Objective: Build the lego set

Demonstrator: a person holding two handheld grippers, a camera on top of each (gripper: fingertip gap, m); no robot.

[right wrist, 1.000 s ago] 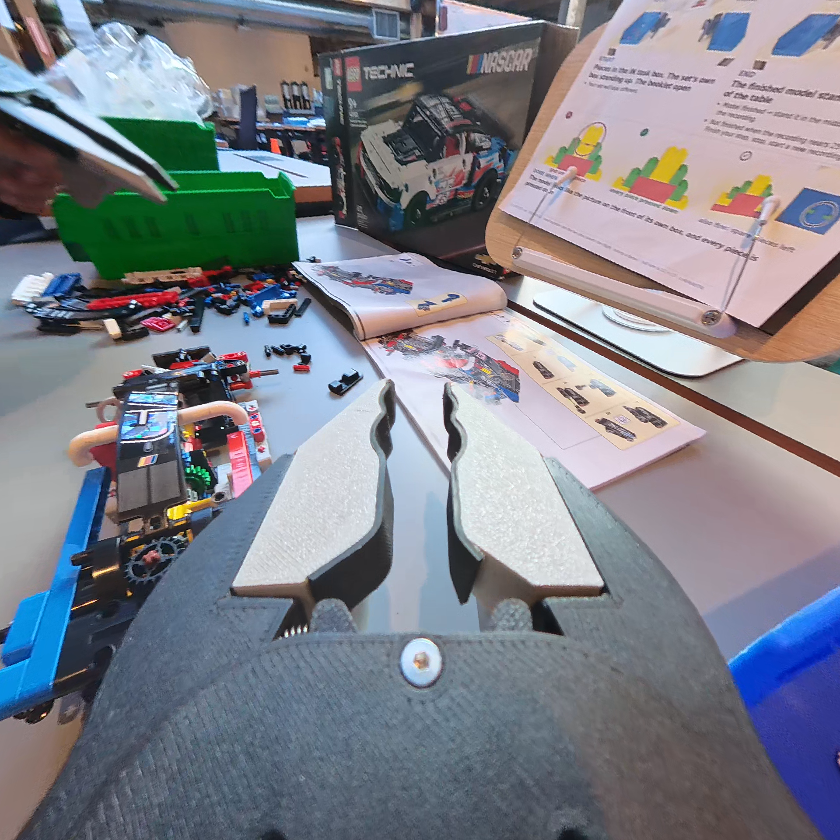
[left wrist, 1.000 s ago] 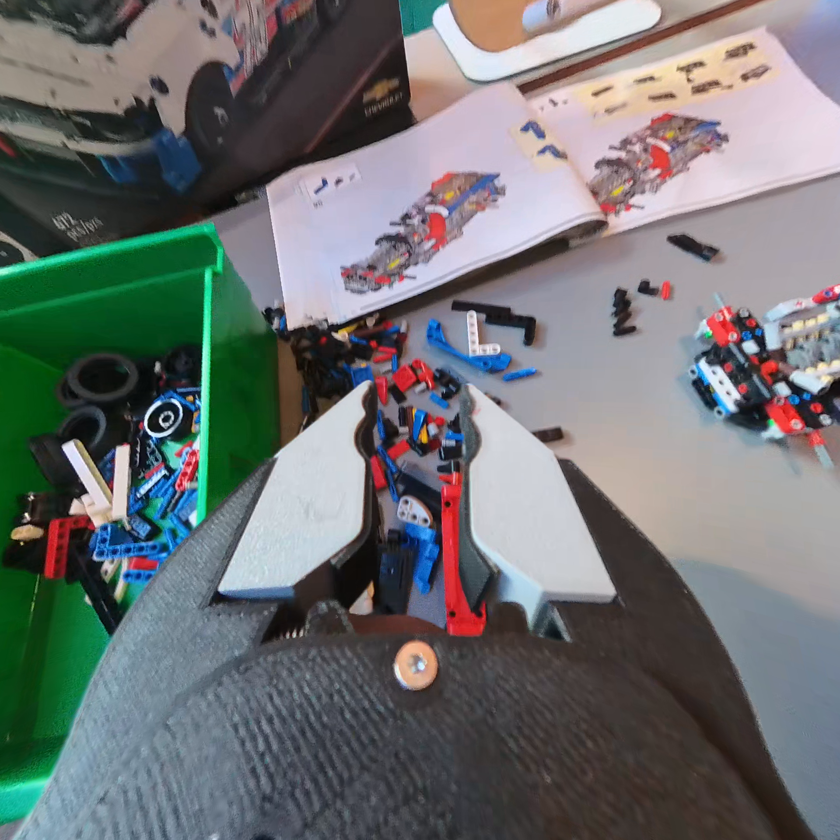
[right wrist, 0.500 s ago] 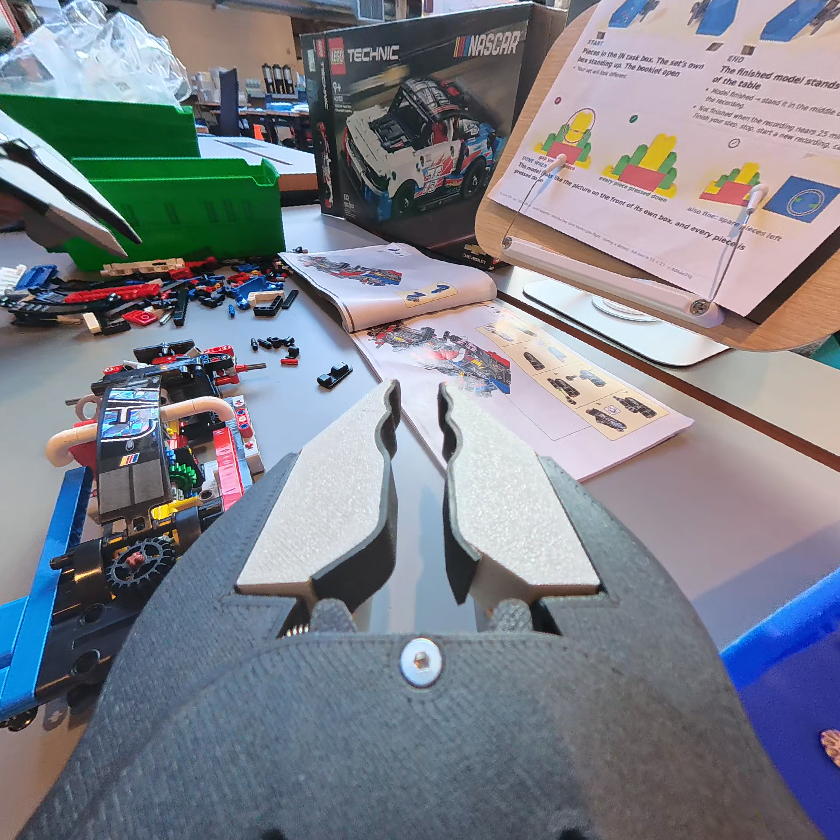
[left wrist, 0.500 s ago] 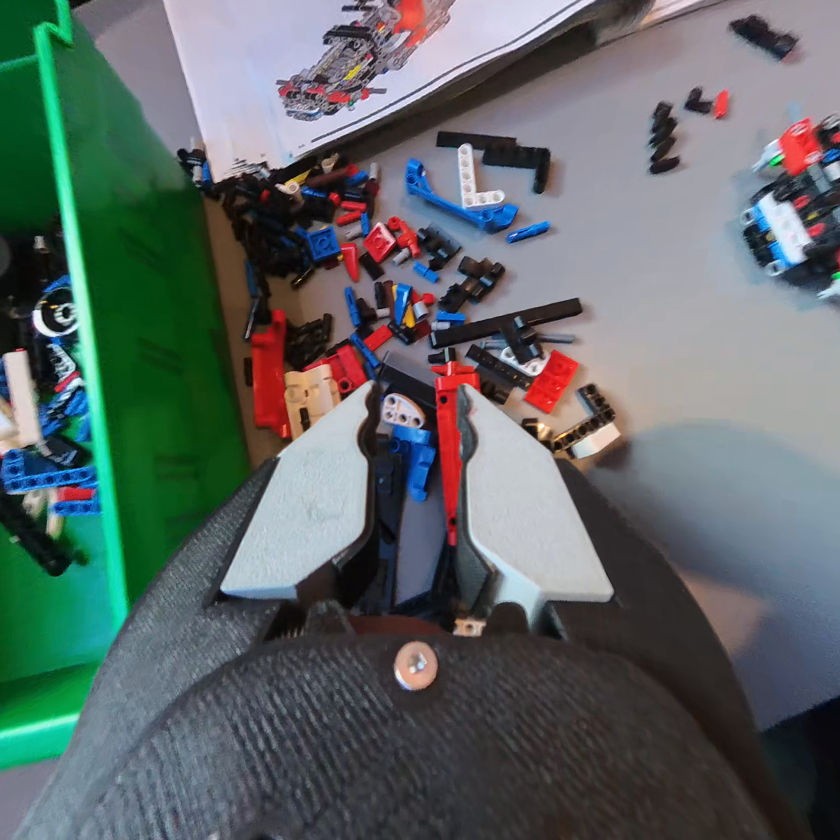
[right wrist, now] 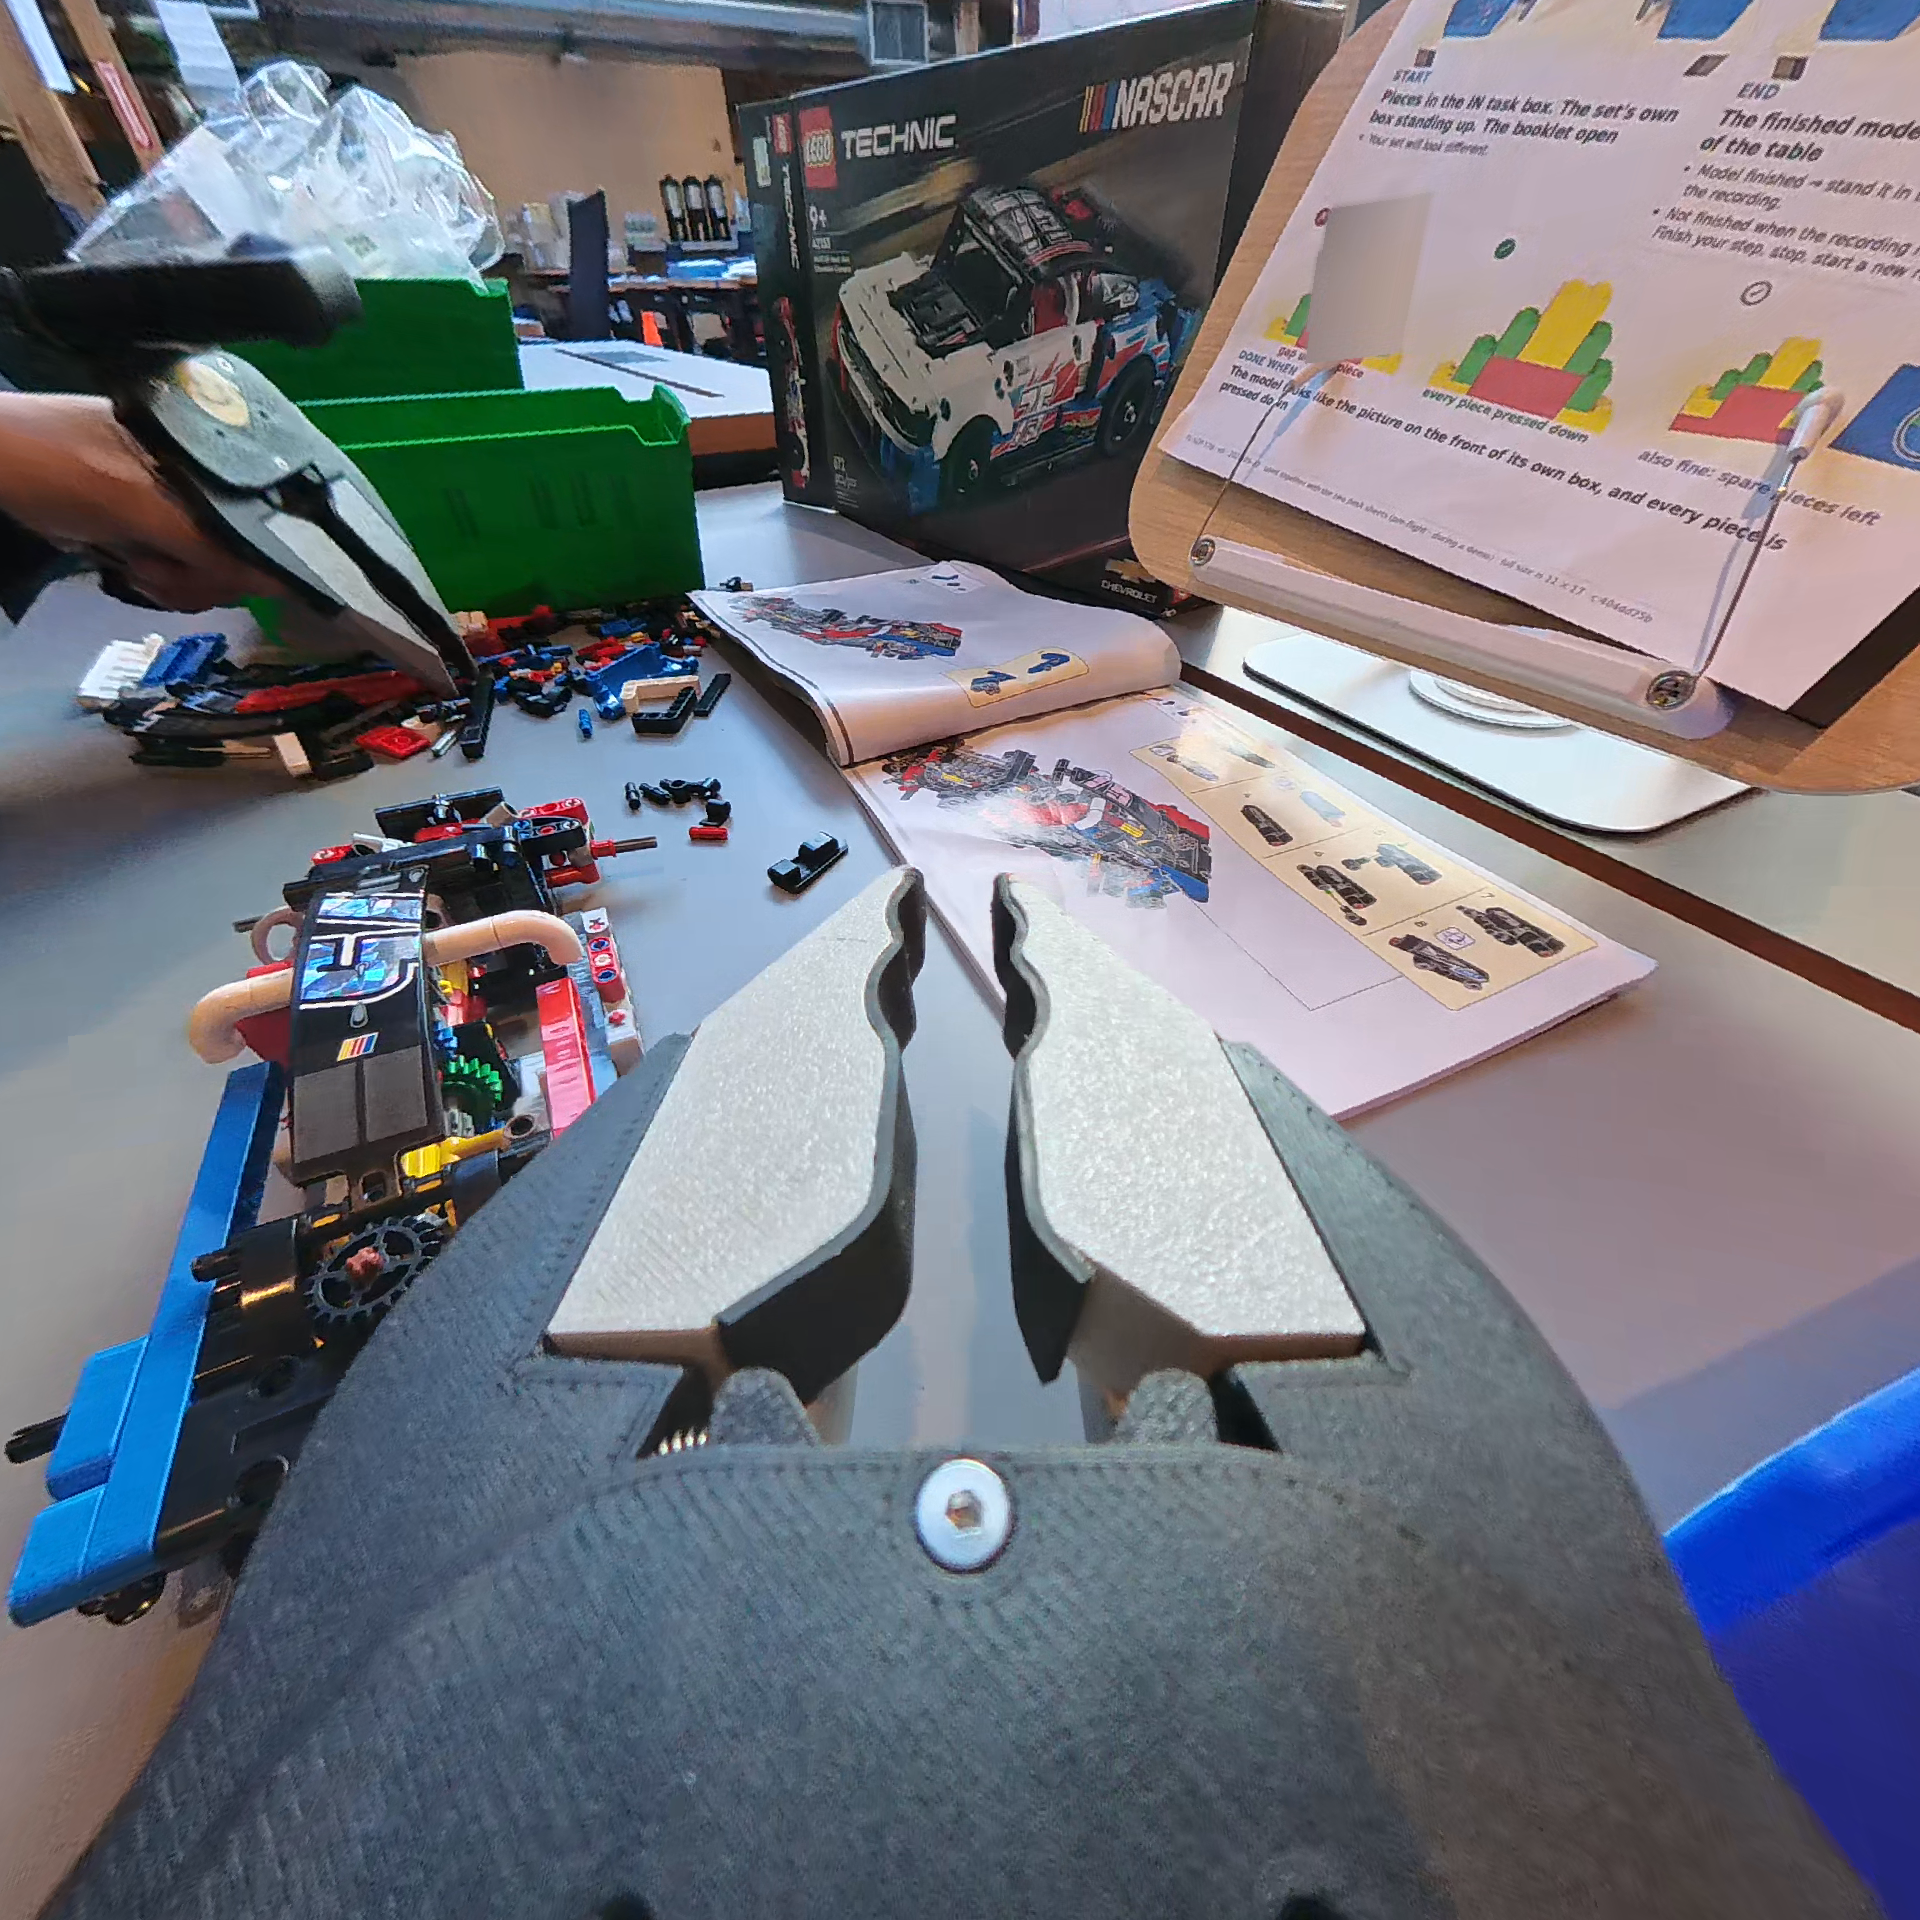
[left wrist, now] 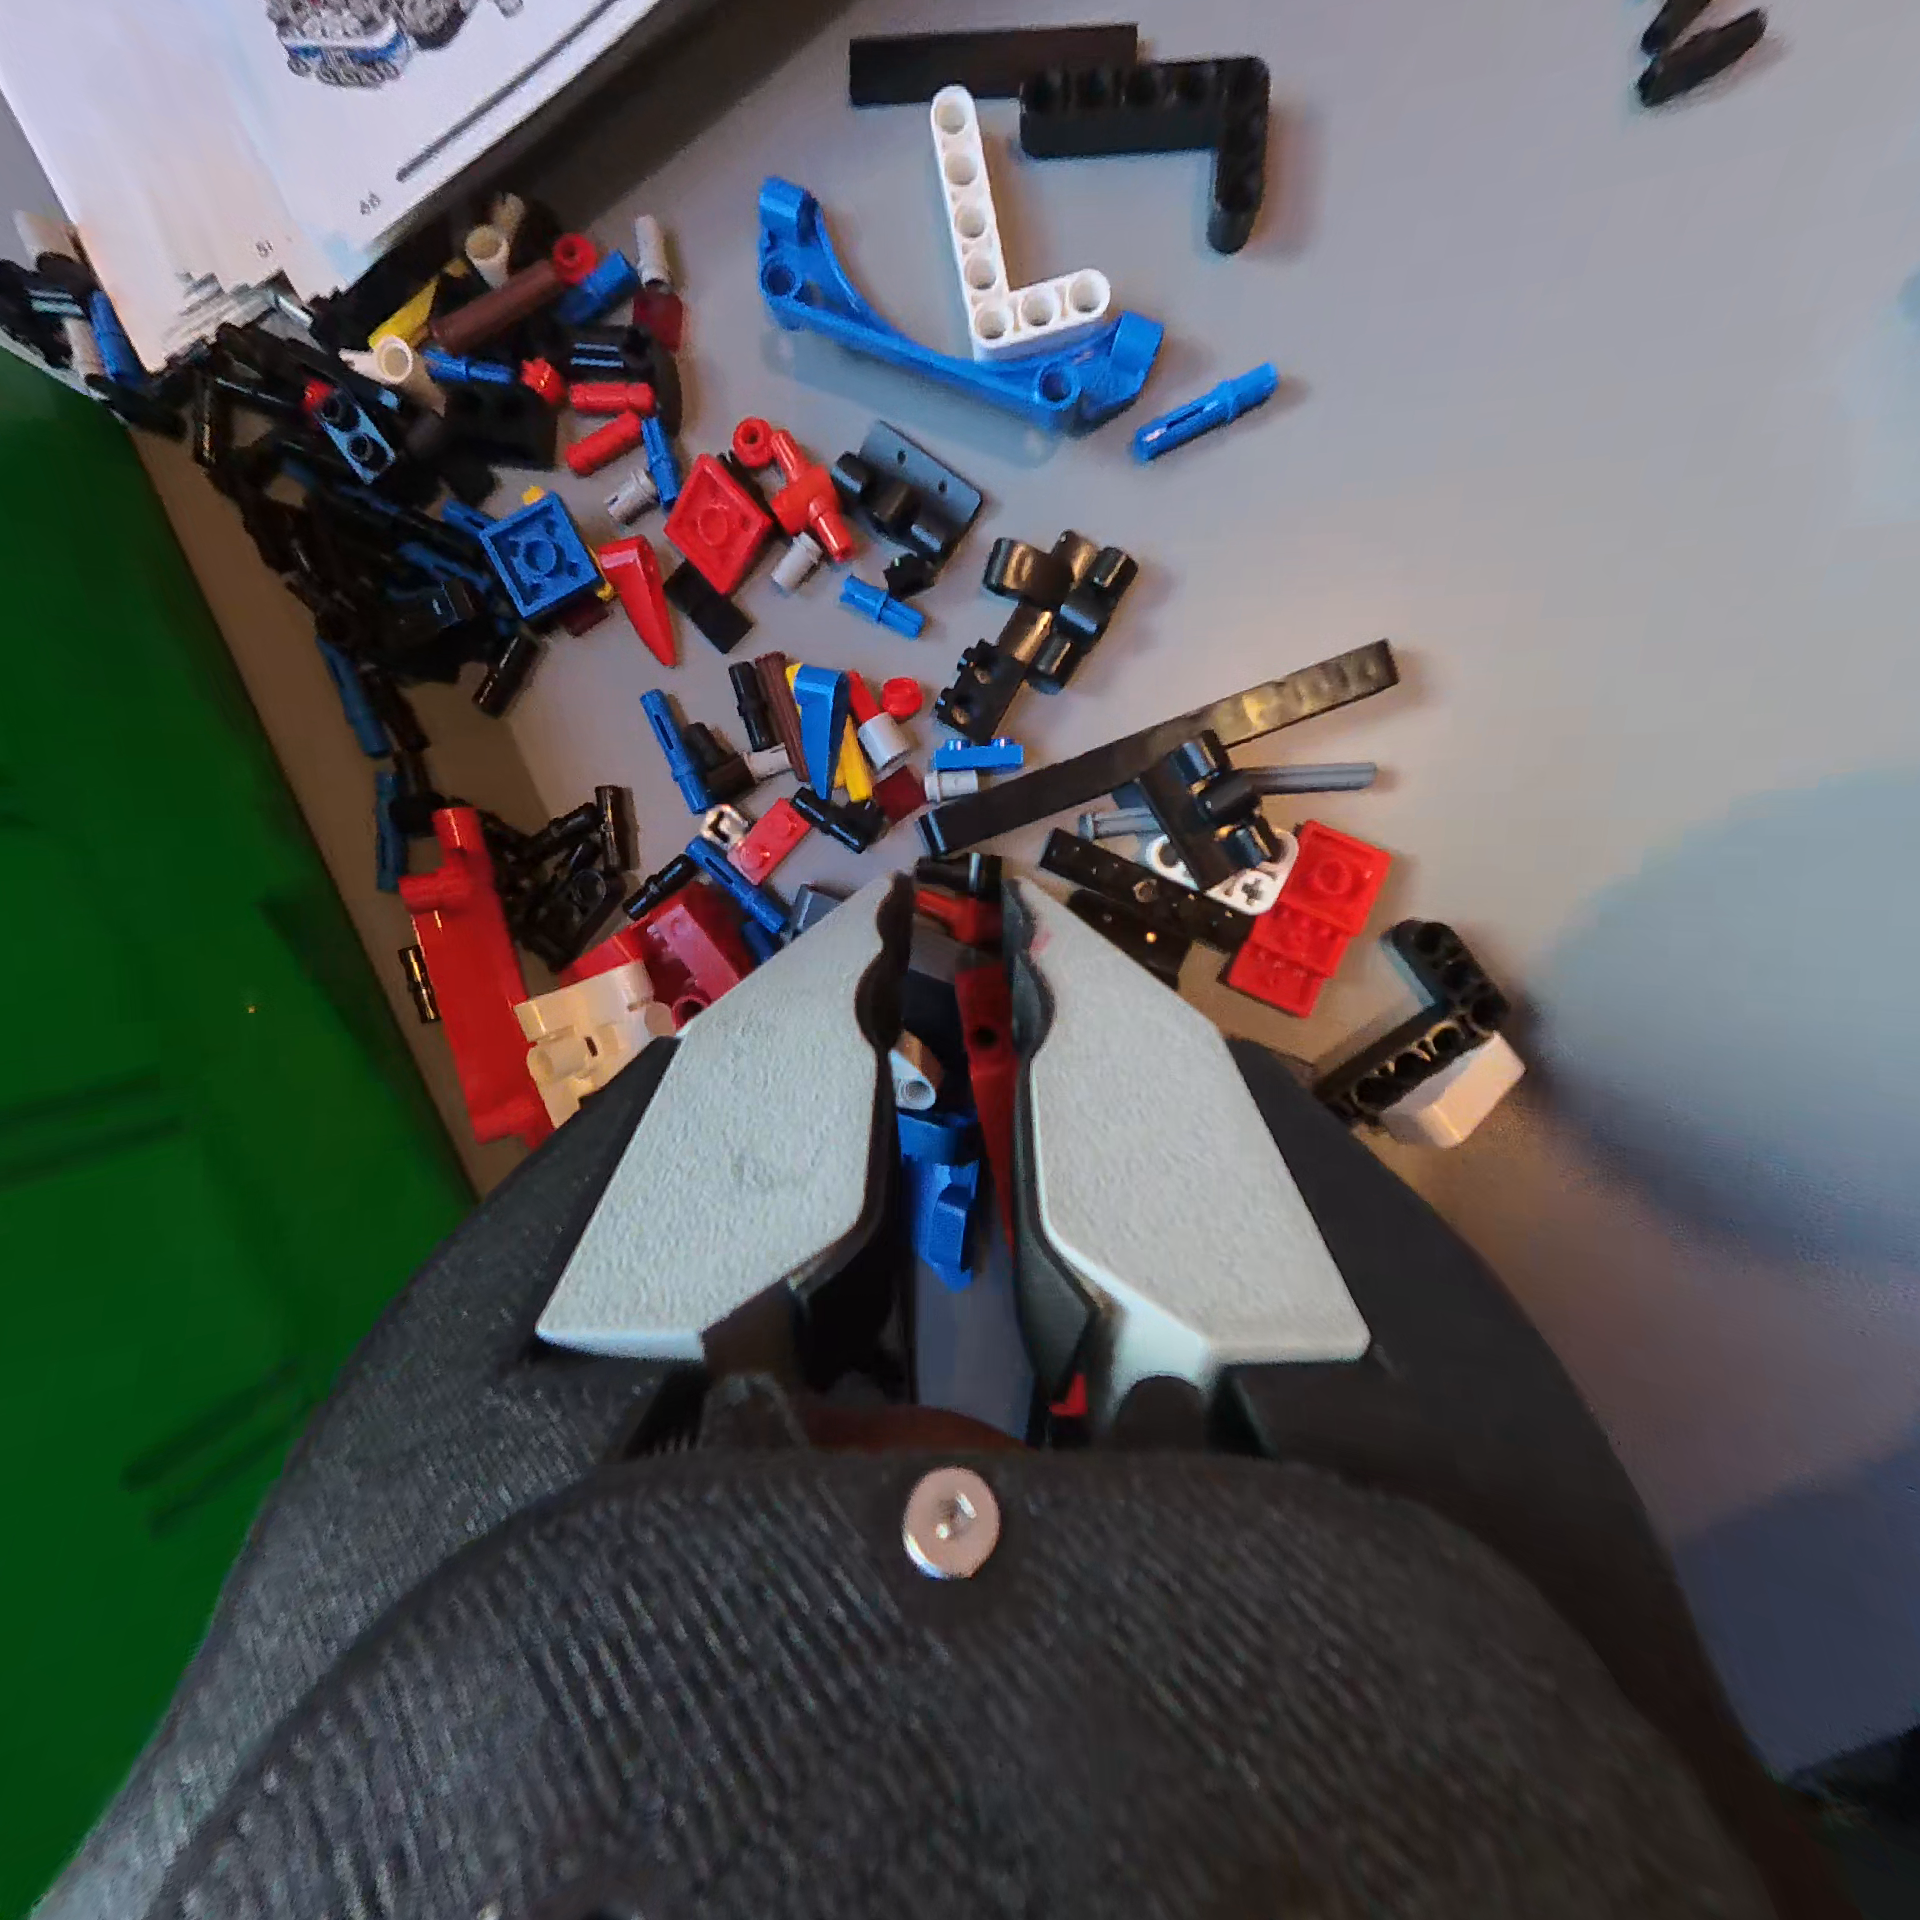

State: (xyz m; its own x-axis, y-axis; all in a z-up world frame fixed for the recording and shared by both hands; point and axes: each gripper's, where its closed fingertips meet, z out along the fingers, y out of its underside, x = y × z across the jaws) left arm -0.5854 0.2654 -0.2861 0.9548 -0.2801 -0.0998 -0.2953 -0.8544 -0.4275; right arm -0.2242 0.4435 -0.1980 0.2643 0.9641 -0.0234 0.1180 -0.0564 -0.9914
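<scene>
Lego car chassis [right wrist: 405,1049], part-built, near left; loose pieces [left wrist: 831,582] remain unsorted beside green bin [right wrist: 499,499]. My left gripper [left wrist: 956,914], narrowly parted, straddles a red beam [left wrist: 982,1023]; right gripper [right wrist: 956,914] slightly open, empty

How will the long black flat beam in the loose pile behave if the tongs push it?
The black beam looks thin and stiff, so it would probably slide flat, not roll. Other pieces lie across it, so a push would likely drag them along. It seems light.

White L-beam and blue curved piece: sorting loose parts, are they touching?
Touching. Left wrist view shows the white L-beam lying on the blue curved piece, no gap.
</scene>
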